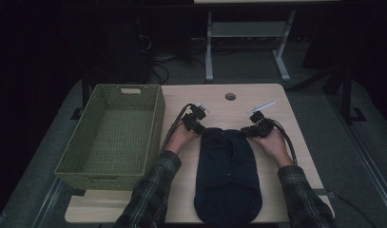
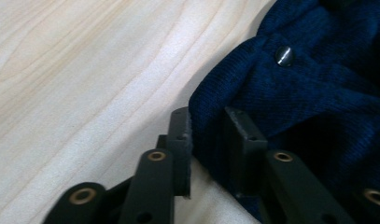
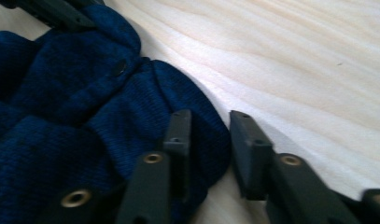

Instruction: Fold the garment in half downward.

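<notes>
On the wooden table (image 1: pixel 286 156), right of the green basket (image 1: pixel 112 137), a navy knit garment (image 1: pixel 227 175) lies lengthwise. The left gripper (image 2: pixel 207 122) and right gripper (image 3: pixel 208 125) each clasp a far corner of it. Judging by this, folding has barely begun; the basket holds nothing.

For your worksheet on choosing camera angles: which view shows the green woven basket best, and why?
The high view: the green woven basket appears whole there, left of the dark blue garment on the wooden table, its rim and inside visible. The two gripper views look closely at blue knit fabric and tabletop instead, so they tell nothing about the basket.
</notes>
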`<control>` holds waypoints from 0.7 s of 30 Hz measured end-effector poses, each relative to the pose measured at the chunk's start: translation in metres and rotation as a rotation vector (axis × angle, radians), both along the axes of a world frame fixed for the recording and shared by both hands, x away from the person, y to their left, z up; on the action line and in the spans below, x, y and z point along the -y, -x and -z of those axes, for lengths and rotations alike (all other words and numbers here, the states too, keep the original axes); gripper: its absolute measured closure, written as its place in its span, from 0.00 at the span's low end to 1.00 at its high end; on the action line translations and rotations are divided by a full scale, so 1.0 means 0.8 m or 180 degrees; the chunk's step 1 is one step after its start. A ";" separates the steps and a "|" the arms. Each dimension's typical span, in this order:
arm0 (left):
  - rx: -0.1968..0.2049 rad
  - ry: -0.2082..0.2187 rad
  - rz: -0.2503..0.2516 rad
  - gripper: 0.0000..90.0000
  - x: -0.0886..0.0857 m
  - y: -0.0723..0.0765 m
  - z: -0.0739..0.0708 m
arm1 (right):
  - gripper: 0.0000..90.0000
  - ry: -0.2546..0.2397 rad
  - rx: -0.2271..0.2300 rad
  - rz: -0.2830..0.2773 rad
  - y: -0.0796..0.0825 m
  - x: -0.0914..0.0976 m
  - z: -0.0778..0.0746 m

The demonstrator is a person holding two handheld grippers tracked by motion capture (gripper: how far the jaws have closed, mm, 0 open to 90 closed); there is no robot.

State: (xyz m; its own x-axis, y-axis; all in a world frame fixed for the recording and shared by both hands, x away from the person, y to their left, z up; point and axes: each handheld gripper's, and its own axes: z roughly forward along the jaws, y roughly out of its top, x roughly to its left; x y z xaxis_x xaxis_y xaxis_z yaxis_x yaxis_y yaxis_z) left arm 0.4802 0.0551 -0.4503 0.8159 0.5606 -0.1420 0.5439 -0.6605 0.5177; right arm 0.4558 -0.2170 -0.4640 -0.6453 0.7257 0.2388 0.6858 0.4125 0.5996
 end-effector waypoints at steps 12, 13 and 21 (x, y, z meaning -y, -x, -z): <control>0.0094 0.0113 -0.0168 0.89 -0.005 0.005 -0.018 | 0.93 0.0197 0.0210 -0.0054 0.007 -0.007 -0.019; 0.0130 0.0097 -0.0154 0.89 -0.005 0.005 -0.023 | 0.93 0.0190 0.0245 -0.0039 0.007 -0.006 -0.023; 0.0452 0.0169 -0.0173 0.89 -0.006 0.010 -0.063 | 0.94 0.0147 0.0508 -0.0003 0.011 0.000 -0.065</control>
